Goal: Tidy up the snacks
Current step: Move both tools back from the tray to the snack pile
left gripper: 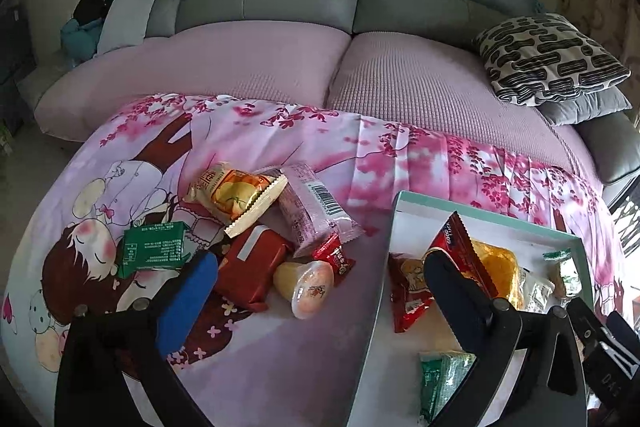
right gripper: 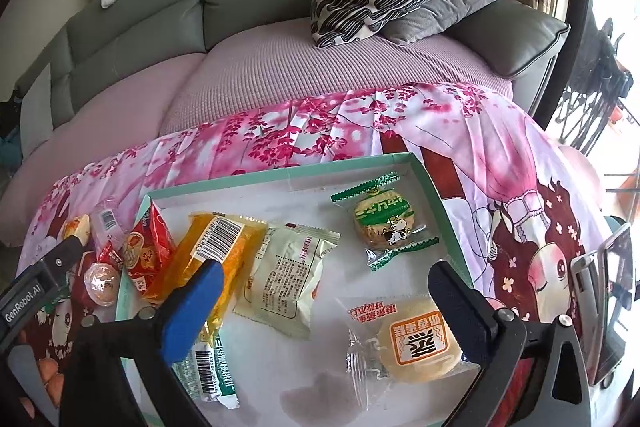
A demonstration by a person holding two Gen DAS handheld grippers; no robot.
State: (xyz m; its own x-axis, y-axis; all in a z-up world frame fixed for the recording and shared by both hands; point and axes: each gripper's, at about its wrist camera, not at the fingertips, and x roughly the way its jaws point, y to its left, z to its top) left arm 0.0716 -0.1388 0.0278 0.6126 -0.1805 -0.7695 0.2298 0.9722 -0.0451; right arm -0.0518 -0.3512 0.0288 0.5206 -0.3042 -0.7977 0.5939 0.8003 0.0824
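Snacks (right gripper: 280, 279) fill the tray (right gripper: 436, 195) (teal-rimmed); both grippers (left gripper: 316, 279) (right gripper: 324, 291) spread wide, empty.

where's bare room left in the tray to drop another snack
Bare floor runs along the tray's back rim, between the orange packet and the green-edged biscuit. The left side, near the red packet, is crowded.

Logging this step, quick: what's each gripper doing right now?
Left gripper: open, holding nothing, over loose snacks.
Right gripper: open, holding nothing, over the tray.
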